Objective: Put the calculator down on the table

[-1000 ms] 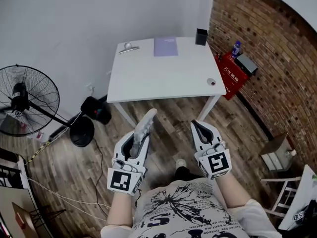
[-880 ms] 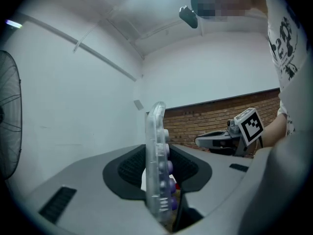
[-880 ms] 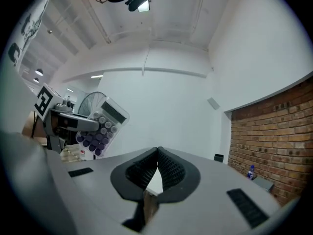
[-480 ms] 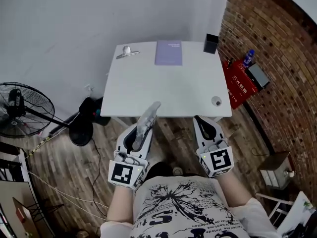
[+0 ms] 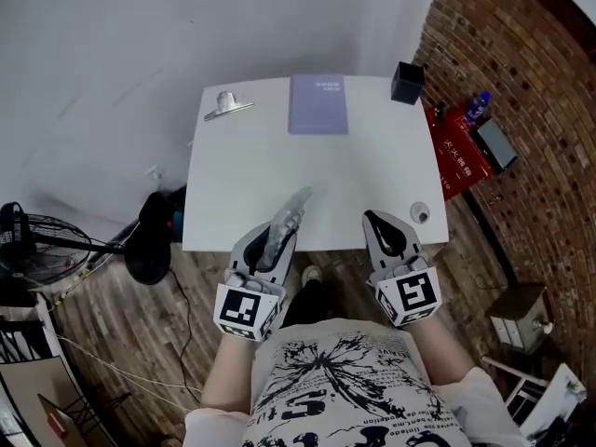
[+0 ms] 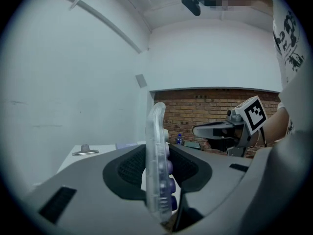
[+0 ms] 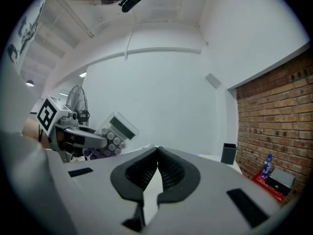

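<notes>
White tabletop (image 5: 251,170) ahead. My left tool (image 5: 268,248) pinches calculator (image 6: 157,160) edge-on, aloft by near edge; right tool (image 7: 157,155) pressed together, empty. Risk, I judge: released this close to edge, upright calculator topples off.

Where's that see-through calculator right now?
In the head view, the calculator is held in the left gripper, left of centre, above the near edge of the white table.
</notes>
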